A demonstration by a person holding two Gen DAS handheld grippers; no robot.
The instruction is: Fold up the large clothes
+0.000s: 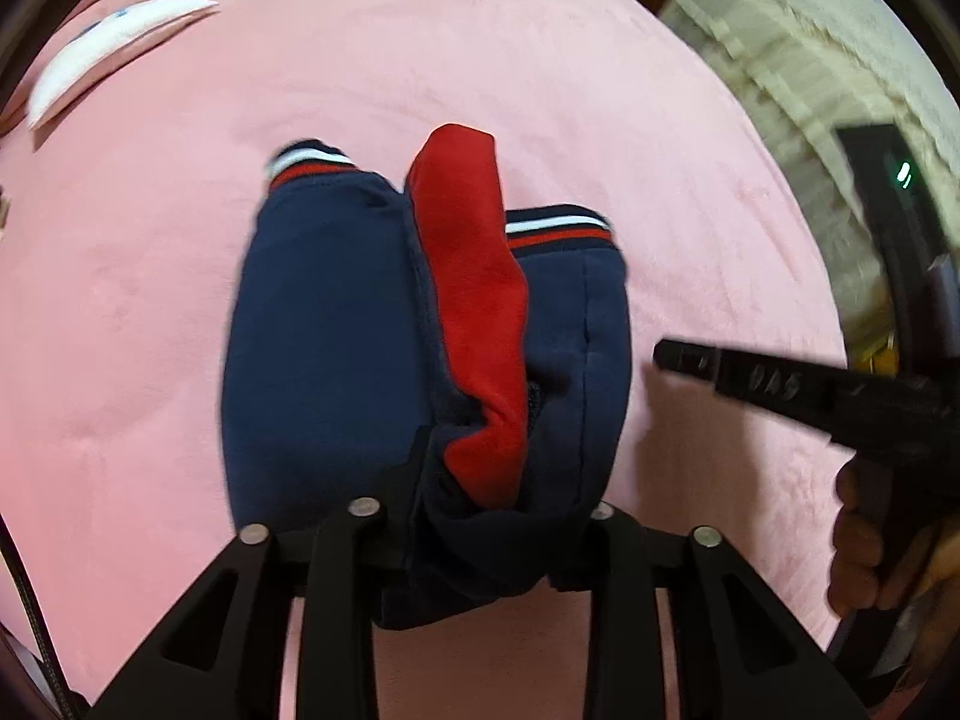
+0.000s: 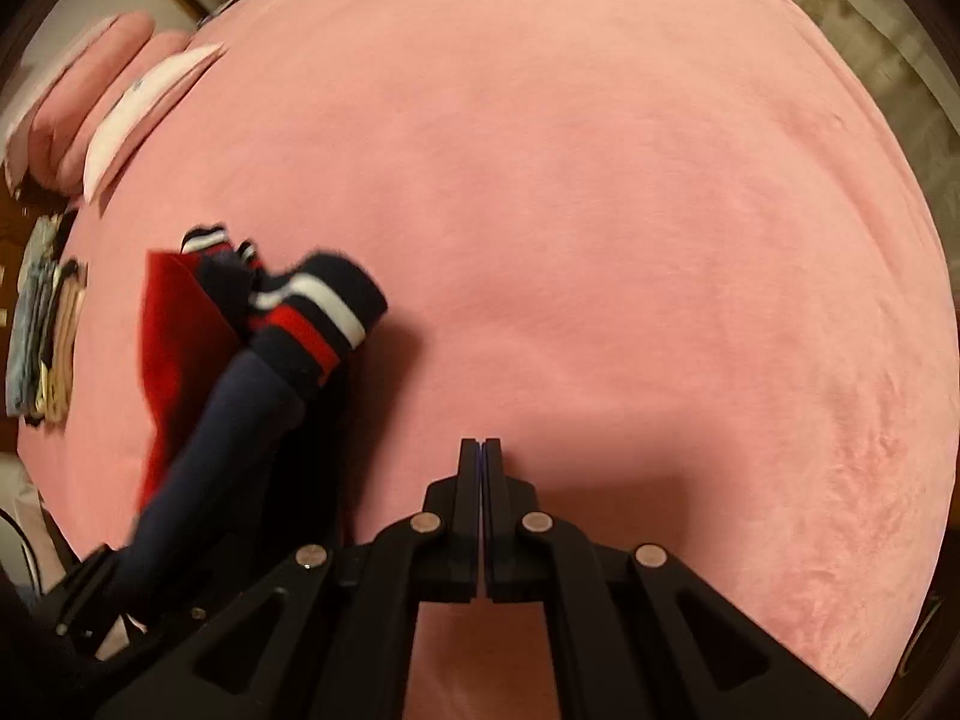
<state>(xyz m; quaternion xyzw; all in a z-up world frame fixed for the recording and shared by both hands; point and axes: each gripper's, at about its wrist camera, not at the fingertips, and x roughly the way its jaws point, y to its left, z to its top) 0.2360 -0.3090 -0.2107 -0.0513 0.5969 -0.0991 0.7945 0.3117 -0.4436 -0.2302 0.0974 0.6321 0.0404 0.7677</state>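
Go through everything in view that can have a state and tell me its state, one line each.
Left tongs: shut on the navy garment, gripping its near edge.
Right tongs: shut, holding nothing, over the pink blanket.
Navy garment: folded into a bundle, red lining showing, striped cuffs at the far end.
Pink blanket: spread flat.
Stacked clothes: folded, piled at the bed edge.

Ahead of your right gripper (image 2: 483, 450), bare pink blanket (image 2: 600, 210) lies open; left of its jaws the navy garment (image 2: 312, 324) blocks passage.
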